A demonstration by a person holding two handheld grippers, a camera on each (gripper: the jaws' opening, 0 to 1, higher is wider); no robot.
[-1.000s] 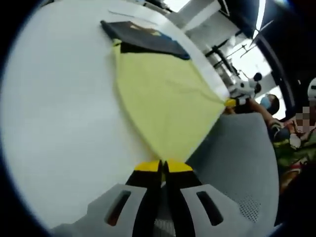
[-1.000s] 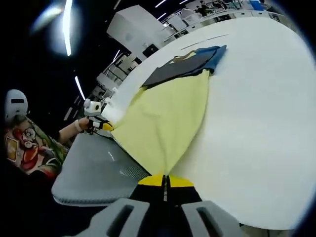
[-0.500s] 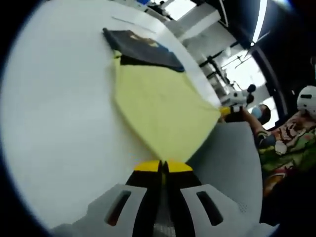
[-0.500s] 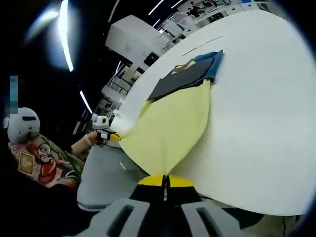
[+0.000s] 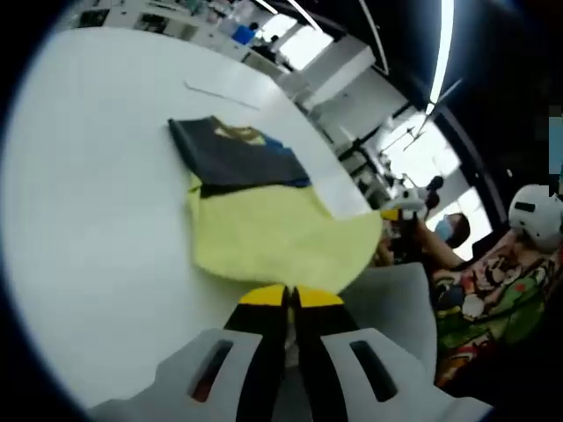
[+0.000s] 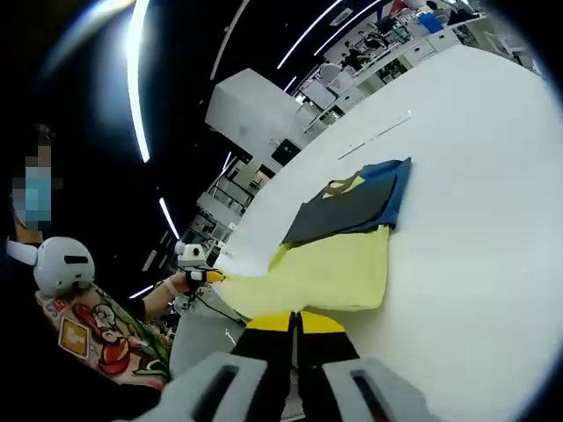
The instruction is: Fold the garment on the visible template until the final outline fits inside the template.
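Observation:
A yellow garment (image 5: 264, 237) lies spread on the white table (image 5: 88, 220), its far edge meeting a folded dark grey and blue stack (image 5: 233, 154). My left gripper (image 5: 290, 297) is shut on the garment's near edge. At the right, my right gripper (image 5: 398, 207) pinches the garment's other near corner. In the right gripper view the yellow garment (image 6: 330, 274) stretches leftward from my right gripper (image 6: 297, 321), which is shut on it. The left gripper (image 6: 198, 275) holds the far left corner. The dark stack (image 6: 352, 202) sits beyond it.
A thin straight line (image 5: 220, 92) marks the table (image 6: 475, 176) behind the stack, also seen as a line (image 6: 374, 136) in the right gripper view. A grey chair back (image 5: 400, 299) stands at the table edge. A person in a white helmet (image 6: 62, 264) and patterned shirt is close by.
Both grippers have carried the yellow garment's near edge up and toward the dark stack, so the yellow shape looks shorter and wider. Both views have tilted upward.

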